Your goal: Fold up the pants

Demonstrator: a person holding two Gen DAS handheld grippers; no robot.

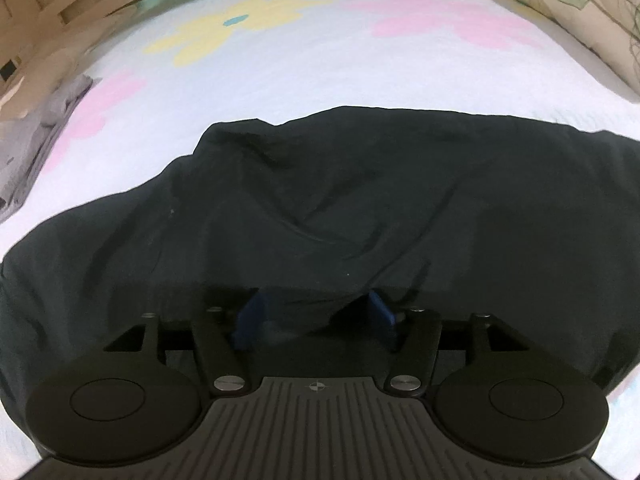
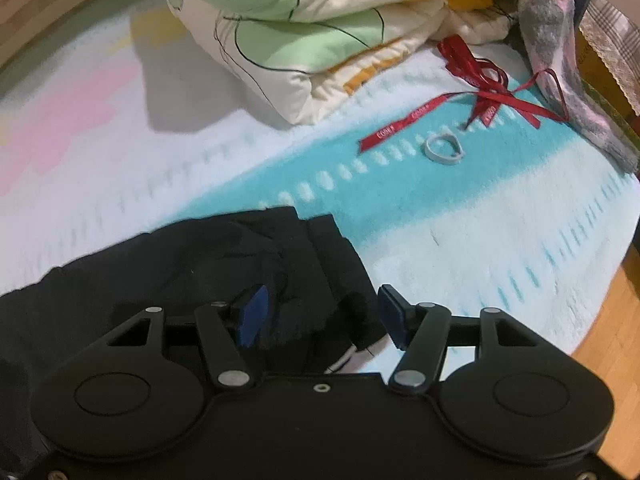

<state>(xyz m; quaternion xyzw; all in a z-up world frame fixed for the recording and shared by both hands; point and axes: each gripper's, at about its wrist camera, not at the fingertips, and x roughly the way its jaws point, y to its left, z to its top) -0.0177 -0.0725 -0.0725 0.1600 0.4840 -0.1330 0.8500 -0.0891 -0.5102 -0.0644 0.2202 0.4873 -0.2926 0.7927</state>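
Black pants [image 1: 320, 208] lie spread across a pale flowered bed cover [image 1: 280, 72], filling the lower half of the left wrist view. My left gripper [image 1: 316, 312] is open, its blue pads [image 1: 250, 316] low over the near edge of the fabric, with cloth bunched between them. In the right wrist view the pants' right end [image 2: 200, 264] lies folded over at the lower left. My right gripper [image 2: 320, 312] is open, its blue pads [image 2: 254, 314] on either side of the pants' edge.
A folded quilt [image 2: 288, 32] lies at the back, also at the top right of the left wrist view [image 1: 568, 4]. A red ribbon [image 2: 476, 100] and a pale ring [image 2: 442, 148] lie on the teal stripe. Grey clothes [image 1: 36, 140] lie at the left. Wooden floor [image 2: 612, 344] borders the bed.
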